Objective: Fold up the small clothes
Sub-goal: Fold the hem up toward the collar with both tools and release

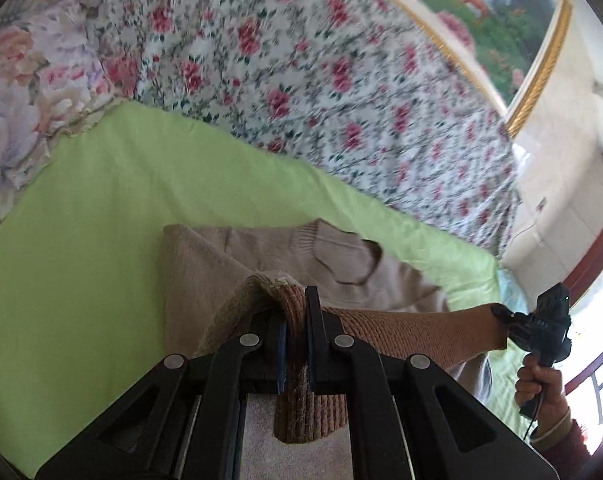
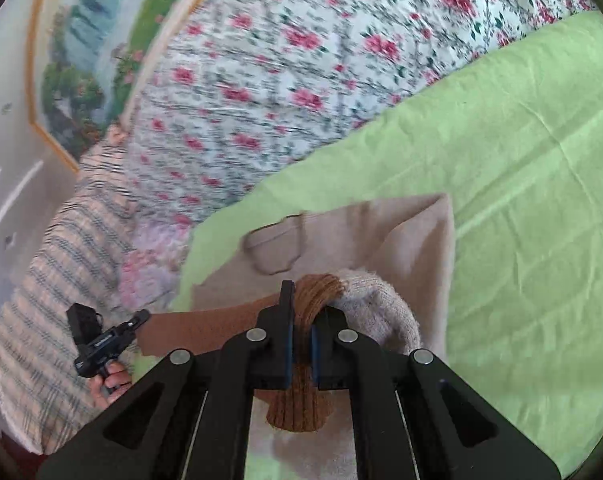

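Both the left gripper (image 1: 295, 332) and right gripper (image 2: 301, 330) clamp the sweater's (image 1: 221, 256) brown hem (image 1: 413, 330), lower centre. Next, I judge: carry it toward the collar (image 1: 343, 254).

I am seeing a green sheet (image 1: 101, 248) lying under and beyond the jaws. A floral quilt (image 1: 301, 60) is spreading farther ahead. A gold-framed painting (image 2: 81, 60) is leaning past it, a plaid blanket (image 2: 41, 300) lying left of the right jaws.

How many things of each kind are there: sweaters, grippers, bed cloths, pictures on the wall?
Sweaters: 1, beige sweater
Grippers: 2, left gripper, right gripper
Bed cloths: 2, green sheet, floral quilt
Wall pictures: 1, framed painting
Total: 6
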{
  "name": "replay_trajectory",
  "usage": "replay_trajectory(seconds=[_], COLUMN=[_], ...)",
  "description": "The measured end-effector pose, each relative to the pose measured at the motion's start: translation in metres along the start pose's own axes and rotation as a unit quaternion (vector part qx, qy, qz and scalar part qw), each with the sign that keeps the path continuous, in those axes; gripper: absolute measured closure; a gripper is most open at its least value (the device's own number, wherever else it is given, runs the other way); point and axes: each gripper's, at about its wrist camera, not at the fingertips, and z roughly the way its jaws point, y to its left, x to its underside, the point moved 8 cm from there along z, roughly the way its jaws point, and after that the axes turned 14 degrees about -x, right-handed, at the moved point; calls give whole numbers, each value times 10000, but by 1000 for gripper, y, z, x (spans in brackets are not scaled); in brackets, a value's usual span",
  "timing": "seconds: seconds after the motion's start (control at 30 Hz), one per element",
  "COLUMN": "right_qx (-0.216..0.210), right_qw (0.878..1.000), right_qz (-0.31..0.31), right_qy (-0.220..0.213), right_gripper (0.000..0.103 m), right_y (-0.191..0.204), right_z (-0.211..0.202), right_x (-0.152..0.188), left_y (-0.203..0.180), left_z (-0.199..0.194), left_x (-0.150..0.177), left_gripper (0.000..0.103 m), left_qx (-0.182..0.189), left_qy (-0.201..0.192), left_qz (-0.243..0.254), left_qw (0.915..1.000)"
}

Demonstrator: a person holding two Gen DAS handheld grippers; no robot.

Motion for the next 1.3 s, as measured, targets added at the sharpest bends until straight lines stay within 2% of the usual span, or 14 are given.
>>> replay_trajectory(seconds=[0.27,0.33,0.43,0.5,0.57,0.63,0.73,0.8,0.87,0.93,1.03,1.1,1.17,1.3], right_qx=[605,527,522,298,-260,-487,-237,-18,113,701,1358,1384,1360,1280], right_qw=[9966,9977,9983,9971,9909,9792,9528,9486,9561,9643,9749,9850,9886,9902], right_qz=[207,136,-246,-689,-1099,-1351,-1948,-2025,-1866,-1640,-1217,-767,-538,-516], right_qy=[515,397,66,120,733,1432,2317,2430,2257,1957,1276,682,353,221], right_gripper=[92,88,71,66,66,66,66,66,67,67,67,67,67,63], right_y=[-55,-48,-23,6,39,56,60,48,30,-6,-45,-60,-65,-49], right_z=[49,37,8,2,19,44,82,95,99,97,80,61,45,35], right_x=[9,12,20,38,72,103,133,124,98,58,9,-15,-22,-8], left_y=[24,24,7,-15,-37,-66,-93,-92,-82,-68,-25,10,35,50], left_z=[81,73,41,19,12,14,35,51,64,78,100,110,111,98], left_x=[20,33,59,84,107,130,147,140,119,94,47,18,3,-2], left_gripper=[91,87,72,69,68,68,68,69,76,82,82,83,83,80], left_qx=[-266,-135,151,385,653,737,508,282,188,95,-529,-856,-757,-737], left_qy=[745,831,770,801,952,1165,1389,1418,1367,1336,1153,997,935,723], left_qz=[-59,-58,207,453,644,1030,1640,1859,1831,1685,1227,742,129,-250], left_qw=[9968,9964,9967,9950,9912,9851,9753,9719,9734,9766,9843,9885,9927,9943])
